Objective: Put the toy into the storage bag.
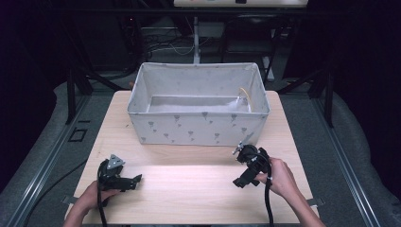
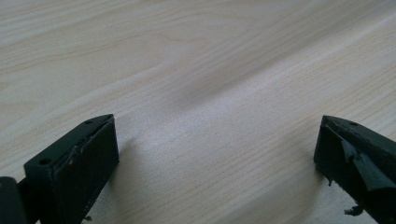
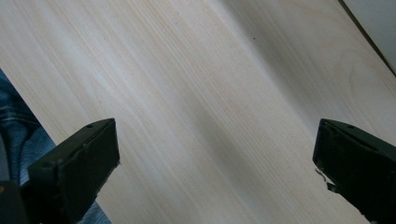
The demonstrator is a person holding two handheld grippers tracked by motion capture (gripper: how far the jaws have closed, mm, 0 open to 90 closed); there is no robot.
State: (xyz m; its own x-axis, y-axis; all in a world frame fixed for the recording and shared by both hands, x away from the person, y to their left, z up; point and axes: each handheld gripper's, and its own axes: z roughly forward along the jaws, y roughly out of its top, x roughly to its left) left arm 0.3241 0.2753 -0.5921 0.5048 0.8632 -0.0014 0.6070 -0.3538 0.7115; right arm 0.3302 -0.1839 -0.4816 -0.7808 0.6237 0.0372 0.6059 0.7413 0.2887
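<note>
Wooden table (image 1: 189, 184), bare on the near half. Fabric box (image 1: 198, 125) at the far half, something yellowish (image 1: 246, 93) inside at its right end. Left gripper (image 1: 135, 181) and right gripper (image 1: 239, 182) near the front edge, jaws wide apart, holding nothing. Apparently nothing picked up yet.

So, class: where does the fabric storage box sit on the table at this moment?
In the high view, the fabric storage box stands at the far middle of the wooden table, beyond both hand-held grippers: the left hand-held gripper and the right hand-held gripper.
</note>
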